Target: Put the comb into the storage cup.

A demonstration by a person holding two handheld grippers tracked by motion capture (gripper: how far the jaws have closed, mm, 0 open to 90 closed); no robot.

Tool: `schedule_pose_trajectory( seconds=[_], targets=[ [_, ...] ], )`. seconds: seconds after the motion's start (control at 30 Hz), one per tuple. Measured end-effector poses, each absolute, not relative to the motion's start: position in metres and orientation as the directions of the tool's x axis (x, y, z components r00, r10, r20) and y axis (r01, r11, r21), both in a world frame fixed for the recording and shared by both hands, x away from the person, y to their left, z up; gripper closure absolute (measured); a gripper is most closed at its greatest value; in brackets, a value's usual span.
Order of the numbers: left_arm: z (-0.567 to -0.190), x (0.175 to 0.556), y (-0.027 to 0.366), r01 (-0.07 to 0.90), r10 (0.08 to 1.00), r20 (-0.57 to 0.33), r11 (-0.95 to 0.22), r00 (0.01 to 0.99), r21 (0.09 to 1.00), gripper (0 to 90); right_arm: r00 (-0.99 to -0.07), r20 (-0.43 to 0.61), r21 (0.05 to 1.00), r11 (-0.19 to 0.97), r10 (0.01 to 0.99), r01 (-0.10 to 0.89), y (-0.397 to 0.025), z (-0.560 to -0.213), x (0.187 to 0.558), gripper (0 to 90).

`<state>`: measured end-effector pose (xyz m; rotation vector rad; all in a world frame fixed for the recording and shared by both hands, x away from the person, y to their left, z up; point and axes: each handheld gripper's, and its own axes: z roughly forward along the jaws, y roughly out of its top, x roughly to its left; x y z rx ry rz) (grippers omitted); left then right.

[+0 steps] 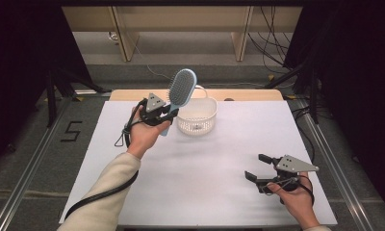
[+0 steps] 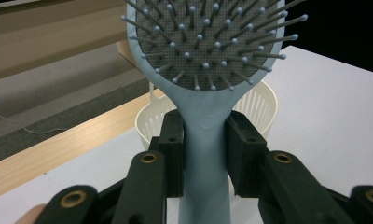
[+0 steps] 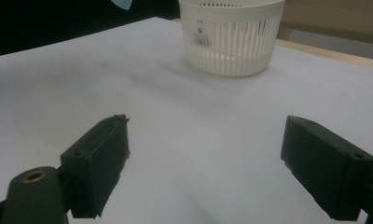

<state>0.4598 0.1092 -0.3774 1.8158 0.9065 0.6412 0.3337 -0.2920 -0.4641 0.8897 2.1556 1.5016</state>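
A person's left gripper (image 1: 167, 114) clamps a pale blue hairbrush (image 1: 181, 89) by its handle, the two black jaws pressed against either side of the stem just below the point where it widens into the head. Seen in the left gripper view, the hairbrush (image 2: 207, 70) rises straight up from between the jaws, its grey bristle pad and ball-tipped pins facing the camera, while the lower end of the handle runs down past the jaws and out of the bottom of the picture. Directly beyond the jaws, partly hidden behind the handle, stands a white slotted basket (image 2: 261, 105) on the white desk (image 2: 324, 116). In the high view the brush head is raised above the near-left rim of the basket (image 1: 202, 120), tilted slightly, and the left hand (image 1: 143, 132) grips the tool from below, a cream sleeve (image 1: 106, 185) trailing back along the forearm.

The right gripper (image 1: 258, 167) rests low over the near right part of the desk (image 1: 214, 163), well apart from the basket, its jaws spread wide with nothing between them. In the right gripper view, bare desk surface (image 3: 194, 140) lies between the jaws, and the basket (image 3: 231, 37) stands far ahead of them, a small barcode label on its wall.
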Motion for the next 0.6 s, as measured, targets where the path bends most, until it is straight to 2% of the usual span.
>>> schedule_pose_trajectory(
  seconds=[0.6],
  targets=[
    [-0.3744,0.4654,0.1059,0.300,0.813,0.032,-0.250,0.581,0.921,70.0,-0.734,0.056,0.929,0.234,0.677,0.287,-0.2920,-0.4640,0.3336,15.9]
  ],
)
